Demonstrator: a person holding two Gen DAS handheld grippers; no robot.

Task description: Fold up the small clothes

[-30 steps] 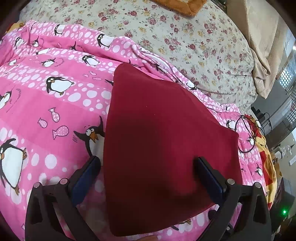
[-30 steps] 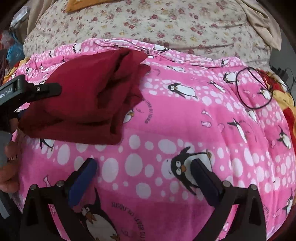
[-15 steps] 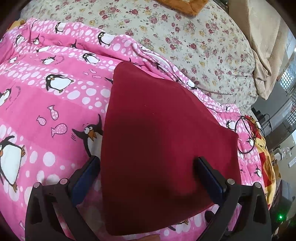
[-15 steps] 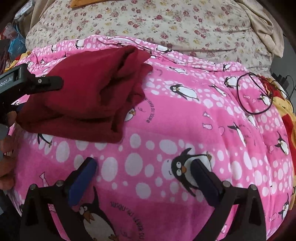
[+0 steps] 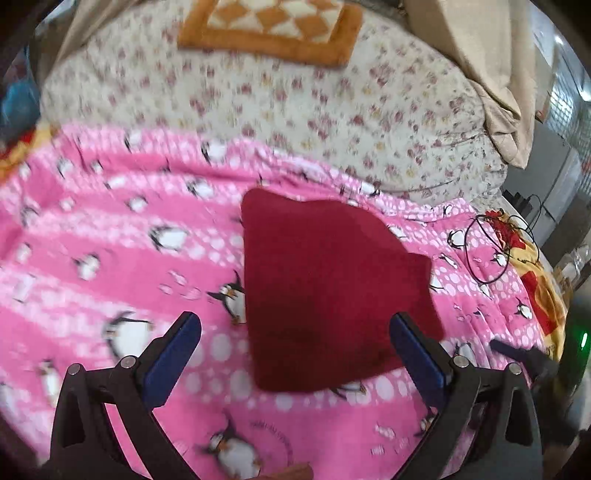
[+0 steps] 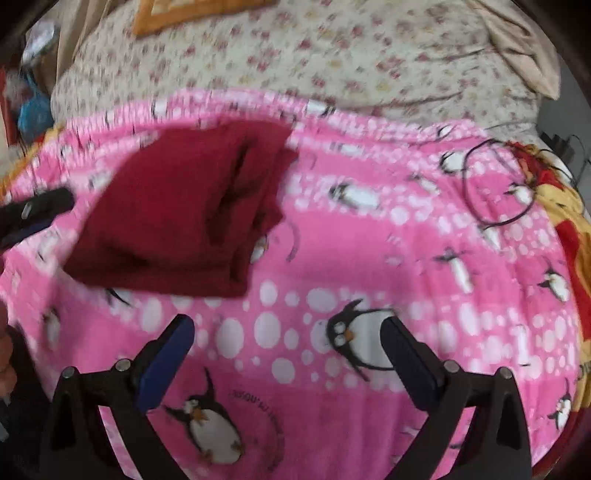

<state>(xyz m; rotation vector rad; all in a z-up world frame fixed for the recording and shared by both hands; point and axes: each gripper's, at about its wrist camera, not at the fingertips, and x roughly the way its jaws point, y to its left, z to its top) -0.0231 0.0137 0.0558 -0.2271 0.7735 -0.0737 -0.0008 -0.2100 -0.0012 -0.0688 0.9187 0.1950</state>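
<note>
On the pink blanket, the folded cloth lies ahead of the left gripper, nearer than the right gripper; both gape wide, empty.

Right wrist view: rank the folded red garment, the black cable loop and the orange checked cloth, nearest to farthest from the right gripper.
From the right gripper:
1. Folded red garment, ahead, left.
2. Black cable loop, far right.
3. Orange checked cloth, top left, on the floral quilt.

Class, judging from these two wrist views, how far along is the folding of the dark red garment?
Done: the dark red garment lies folded in layers on the penguin blanket. In hand: nothing; left gripper and right gripper are open. Left: no other small clothes visible.
</note>
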